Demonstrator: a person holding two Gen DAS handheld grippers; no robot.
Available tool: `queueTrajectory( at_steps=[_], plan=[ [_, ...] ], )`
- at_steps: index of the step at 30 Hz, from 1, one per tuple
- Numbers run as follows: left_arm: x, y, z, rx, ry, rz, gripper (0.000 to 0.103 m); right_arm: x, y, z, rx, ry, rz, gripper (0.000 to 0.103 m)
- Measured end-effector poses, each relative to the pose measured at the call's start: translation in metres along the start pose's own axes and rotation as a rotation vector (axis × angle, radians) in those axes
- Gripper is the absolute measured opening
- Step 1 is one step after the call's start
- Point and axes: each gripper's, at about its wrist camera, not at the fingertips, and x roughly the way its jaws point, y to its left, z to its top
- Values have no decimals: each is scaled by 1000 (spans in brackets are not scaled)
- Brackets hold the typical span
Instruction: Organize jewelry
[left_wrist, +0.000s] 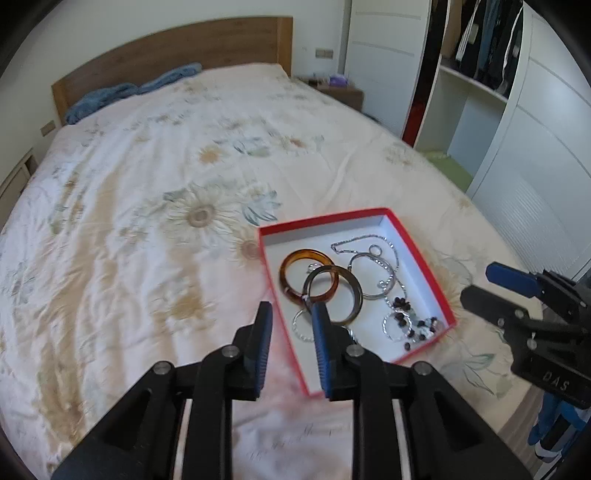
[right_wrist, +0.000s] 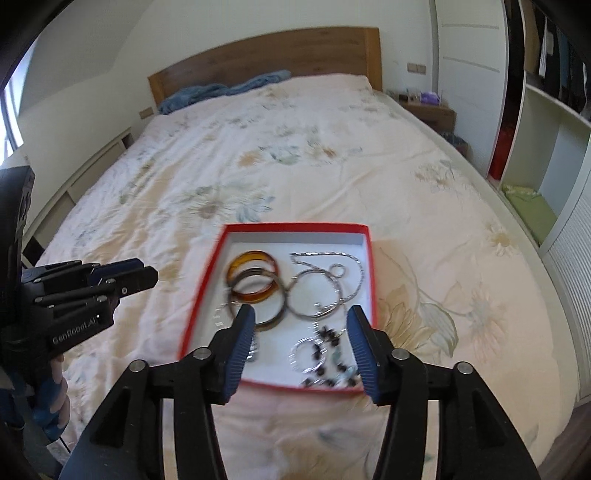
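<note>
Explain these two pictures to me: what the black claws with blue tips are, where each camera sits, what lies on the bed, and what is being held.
These are two hand-held grippers, each carrying its own camera that looks along its fingers. One picture is from the left gripper, the other from the right gripper; each also glimpses the other at its edge. A red box sits on the flowered bedspread. Inside lie an amber bangle, a darker bangle, silver hoops, a chain and dark beads. Both grippers are open and hold nothing.
</note>
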Motion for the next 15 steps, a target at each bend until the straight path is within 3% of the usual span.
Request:
queueTrajectory(
  at_steps=[3,6,8,10,15],
  plan=[
    [-37,9,-13,-12,-52,16,34,-25,23,-6,-21,-31,16,57],
    [-77,16,-29,-21,-108,48,34,-49,46,-15,-45,-61,35,62],
    [-96,18,-39,-26,-132,67,36,-64,61,-21,-62,-81,41,71],
    [-120,22,-53,-42,-162,81,47,-81,75,-29,-79,-100,46,76],
    [-168,27,-89,-71,-228,112,49,-116,110,-50,-120,-141,46,81]
  ],
)
